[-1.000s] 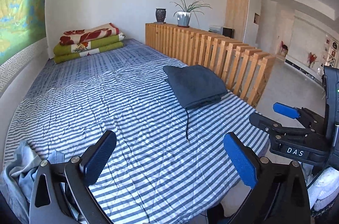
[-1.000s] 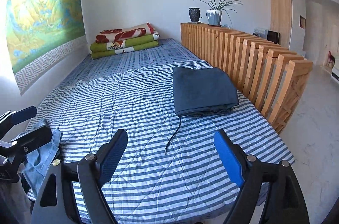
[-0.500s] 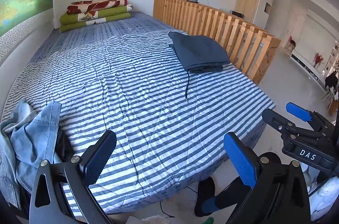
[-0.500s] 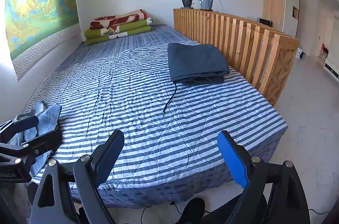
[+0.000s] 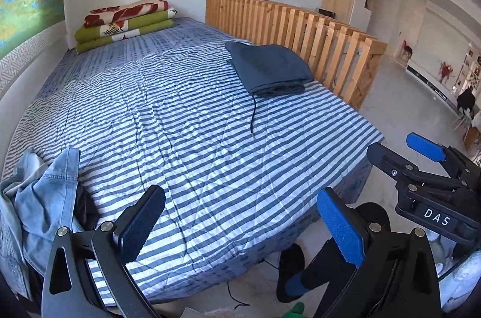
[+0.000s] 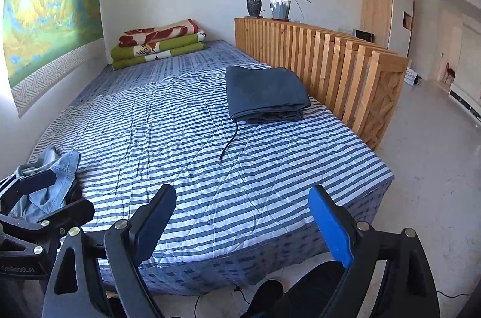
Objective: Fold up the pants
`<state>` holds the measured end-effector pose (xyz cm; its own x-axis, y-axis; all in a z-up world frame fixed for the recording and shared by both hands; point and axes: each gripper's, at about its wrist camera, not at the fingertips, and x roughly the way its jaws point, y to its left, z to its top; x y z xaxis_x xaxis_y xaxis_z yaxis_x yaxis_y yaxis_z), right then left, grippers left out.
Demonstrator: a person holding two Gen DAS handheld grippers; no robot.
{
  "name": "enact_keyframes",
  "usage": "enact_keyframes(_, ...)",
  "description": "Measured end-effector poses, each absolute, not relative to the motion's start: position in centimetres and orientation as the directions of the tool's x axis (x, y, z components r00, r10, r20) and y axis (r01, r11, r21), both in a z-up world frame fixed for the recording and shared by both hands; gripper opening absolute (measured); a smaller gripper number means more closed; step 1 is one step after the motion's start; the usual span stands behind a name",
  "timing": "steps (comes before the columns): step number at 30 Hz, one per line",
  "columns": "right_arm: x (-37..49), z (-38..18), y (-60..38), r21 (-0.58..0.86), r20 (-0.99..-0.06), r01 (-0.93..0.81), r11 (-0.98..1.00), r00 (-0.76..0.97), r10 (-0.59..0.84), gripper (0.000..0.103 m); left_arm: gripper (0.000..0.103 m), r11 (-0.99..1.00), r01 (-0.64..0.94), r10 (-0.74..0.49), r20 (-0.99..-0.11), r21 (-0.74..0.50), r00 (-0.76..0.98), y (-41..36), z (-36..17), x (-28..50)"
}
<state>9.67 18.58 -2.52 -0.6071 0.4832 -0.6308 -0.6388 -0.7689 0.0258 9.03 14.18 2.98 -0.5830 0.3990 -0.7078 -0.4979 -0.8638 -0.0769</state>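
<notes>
Folded dark blue pants (image 5: 269,70) (image 6: 264,92) lie on the right side of the striped bed (image 5: 168,119) (image 6: 180,122), a dark drawstring (image 5: 254,116) (image 6: 230,142) trailing toward the front. My left gripper (image 5: 240,223) is open with nothing between its fingers, held back over the bed's front edge. My right gripper (image 6: 243,223) is open and empty too, also near the front edge. A crumpled heap of light blue denim (image 5: 36,197) (image 6: 49,182) sits at the bed's front left corner.
A wooden slat partition (image 5: 300,35) (image 6: 324,68) runs along the bed's right side, with a vase and potted plant (image 6: 281,4) on it. Folded blankets (image 5: 120,23) (image 6: 159,43) are stacked at the far end. A person's dark shoe and sock (image 5: 290,276) stand on the floor.
Both grippers have pulled back from over the bed toward its front edge. The denim heap and the floor in front now show more. The folded pants lie unmoved.
</notes>
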Motion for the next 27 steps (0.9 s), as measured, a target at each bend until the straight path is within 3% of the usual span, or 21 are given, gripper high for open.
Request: enact_keyframes(27,8.8,-4.0,18.7,0.039,-0.667,-0.627,-0.778,-0.596,0.447,0.087,0.103,-0.877,-0.474,0.378,-0.718,-0.076,-0.585,14.3,2.2,8.2)
